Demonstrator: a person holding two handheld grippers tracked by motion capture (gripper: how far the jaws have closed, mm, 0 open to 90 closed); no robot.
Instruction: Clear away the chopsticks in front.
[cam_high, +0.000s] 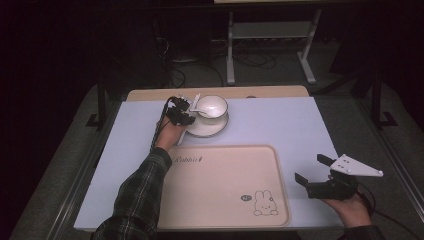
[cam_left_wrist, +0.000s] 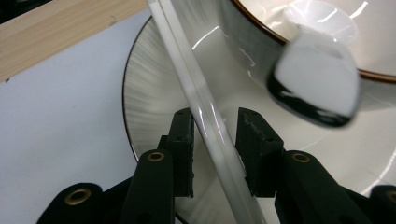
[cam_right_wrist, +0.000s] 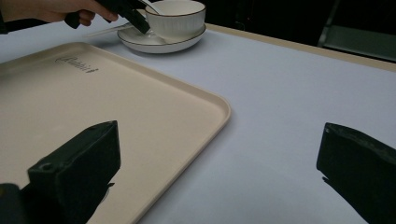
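A beige tray (cam_high: 220, 185) with a rabbit drawing (cam_high: 264, 204) lies empty on the pale tabletop (cam_high: 280, 125); a metal frame (cam_high: 270, 30) stands beyond.

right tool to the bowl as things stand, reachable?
Probably yes, with a long reach. The right tool sits open beside the tray, and bare table lies between it and the bowl. The left tool crowds the bowl's far side.

- The tray (cam_high: 225, 185) lies in the lower middle of the high view, on the table (cam_high: 300, 125).
- The plate (cam_high: 207, 127) sits above the tray, upper middle of the frame, apart from it.
- The bowl (cam_high: 212, 106) stands on the plate.
- The left gripper (cam_high: 189, 111) is at the plate's left edge.
- The right gripper (cam_high: 314, 169) is right of the tray, at lower right.
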